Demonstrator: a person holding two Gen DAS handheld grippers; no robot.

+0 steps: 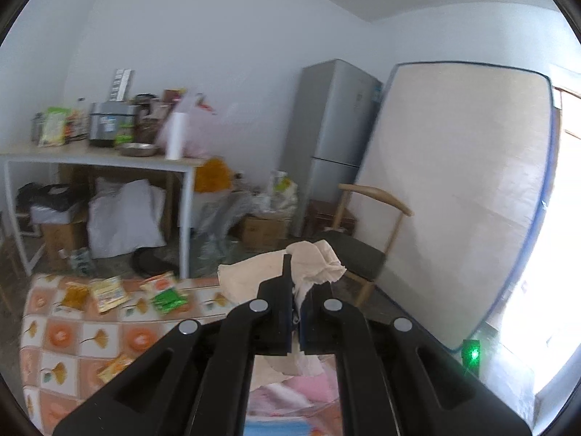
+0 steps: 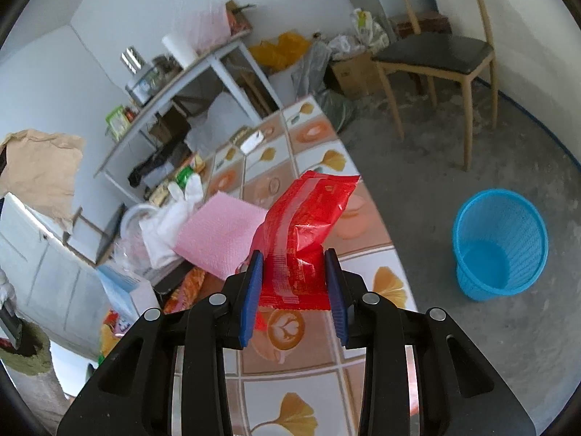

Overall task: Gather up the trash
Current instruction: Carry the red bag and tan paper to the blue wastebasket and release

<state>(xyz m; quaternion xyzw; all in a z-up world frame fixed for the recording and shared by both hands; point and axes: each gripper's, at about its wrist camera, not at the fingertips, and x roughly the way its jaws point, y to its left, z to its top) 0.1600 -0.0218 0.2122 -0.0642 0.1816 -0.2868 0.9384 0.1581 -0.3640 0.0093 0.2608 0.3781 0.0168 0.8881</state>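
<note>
My left gripper [image 1: 297, 290] is shut on a crumpled beige paper tissue [image 1: 319, 261] and holds it above the patterned table [image 1: 72, 334]. Several snack wrappers lie at the table's far side, among them a green packet [image 1: 167, 298] and a yellow packet [image 1: 108, 293]. My right gripper [image 2: 295, 279] is shut on a red plastic wrapper [image 2: 305, 232], lifted above the table [image 2: 385, 279] near its right edge. A blue mesh trash basket [image 2: 499, 243] stands on the floor to the right, empty as far as I can see.
A pink cloth [image 2: 221, 236], white gloves [image 2: 170, 218] and a blue-white box [image 2: 125, 290] lie on the table's left. A wooden chair [image 2: 435, 54] stands beyond the basket. A cluttered white desk [image 1: 101, 160], fridge [image 1: 334, 134] and leaning mattress [image 1: 461, 196] line the walls.
</note>
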